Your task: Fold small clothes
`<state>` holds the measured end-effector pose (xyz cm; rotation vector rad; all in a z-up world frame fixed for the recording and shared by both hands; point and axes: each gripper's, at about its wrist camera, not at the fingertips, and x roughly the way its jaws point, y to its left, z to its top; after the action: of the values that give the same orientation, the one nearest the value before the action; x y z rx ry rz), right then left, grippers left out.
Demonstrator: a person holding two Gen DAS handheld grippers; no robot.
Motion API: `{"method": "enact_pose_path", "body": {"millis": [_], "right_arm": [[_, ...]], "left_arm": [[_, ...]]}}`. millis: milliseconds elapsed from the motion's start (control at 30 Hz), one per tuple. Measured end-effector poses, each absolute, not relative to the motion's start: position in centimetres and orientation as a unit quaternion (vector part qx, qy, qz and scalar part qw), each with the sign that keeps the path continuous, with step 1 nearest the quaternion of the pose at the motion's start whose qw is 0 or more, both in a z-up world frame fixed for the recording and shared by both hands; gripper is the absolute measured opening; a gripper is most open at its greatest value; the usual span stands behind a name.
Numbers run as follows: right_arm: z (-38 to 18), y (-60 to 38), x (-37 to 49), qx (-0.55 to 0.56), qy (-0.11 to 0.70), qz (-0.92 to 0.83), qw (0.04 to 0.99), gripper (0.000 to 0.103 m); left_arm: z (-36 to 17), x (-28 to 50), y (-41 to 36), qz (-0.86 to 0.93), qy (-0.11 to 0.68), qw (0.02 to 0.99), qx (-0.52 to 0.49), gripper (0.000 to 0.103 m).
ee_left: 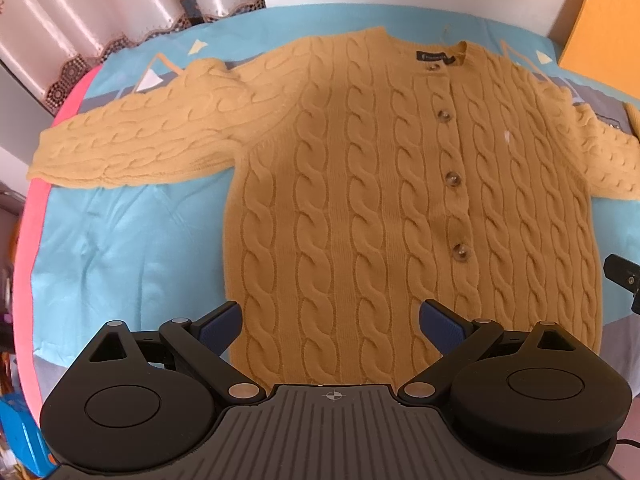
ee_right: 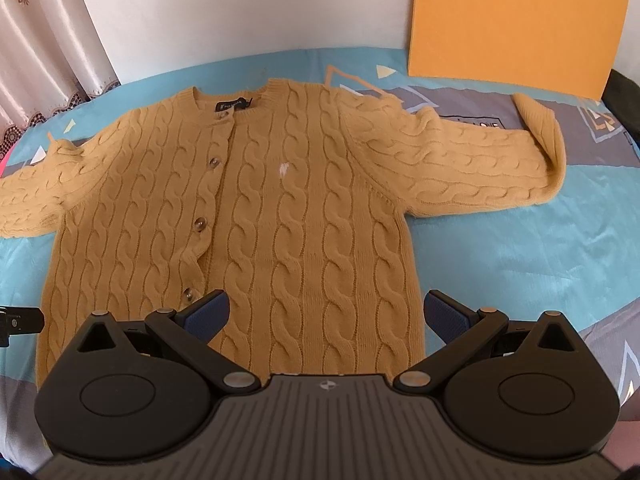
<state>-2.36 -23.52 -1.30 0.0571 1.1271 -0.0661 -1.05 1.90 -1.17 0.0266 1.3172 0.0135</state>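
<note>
Here, a mustard cable-knit cardigan (ee_left: 360,184) is lying flat and face up on a blue patterned sheet (ee_left: 132,248), buttoned down the front, with its collar pointing away from the cameras and its hem nearest them. The left claw (ee_left: 330,320) is hovering over the hem with its blue-padded fingers (ee_left: 222,322) spread wide and gripping nothing. The right claw (ee_right: 327,314) is hanging over the hem's other side, likewise spread and empty. In the left wrist view, one sleeve (ee_left: 128,148) is stretching straight out toward the pink edge (ee_left: 30,280) of the sheet. In the right wrist view, the other sleeve (ee_right: 460,160) is reaching out sideways, and its cuff (ee_right: 540,128) is folding up and back on itself. A dark label (ee_right: 234,105) is showing inside the collar, and a small white mark (ee_right: 283,169) is sitting on the chest. An orange board (ee_right: 516,20) is leaning against the white wall behind the sheet, and a lace-trimmed curtain (ee_right: 44,52) is hanging at the far left.
</note>
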Motion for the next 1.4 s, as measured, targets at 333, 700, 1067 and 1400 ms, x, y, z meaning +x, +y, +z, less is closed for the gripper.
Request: {"method": "enact_pose_path", "body": {"millis": [333,700,1067,1400], "right_arm": [[-1.5,-23.9,-2.6,0.035,0.535,-0.034,0.844,0.103],[-1.8,-24.0,-2.5,0.045,0.537,-0.033,0.842,0.103],[-2.2,-23.9,-2.3,0.049,0.541,-0.034,0.839,0.103],[-3.1,-26.2,-1.1,0.088,0.523,-0.055,0.846,0.102]], "left_arm": [[-1.2,-0.9,1.6,0.002,0.613,0.79,0.016,0.103],[-1.6,-0.8,1.5,0.002,0.617,0.787,0.019,0.103],[-1.8,-0.7,1.6,0.003,0.621,0.783,0.021,0.103],[-2.4,0.1,1.7,0.018,0.631,0.775,0.021,0.103]]}}
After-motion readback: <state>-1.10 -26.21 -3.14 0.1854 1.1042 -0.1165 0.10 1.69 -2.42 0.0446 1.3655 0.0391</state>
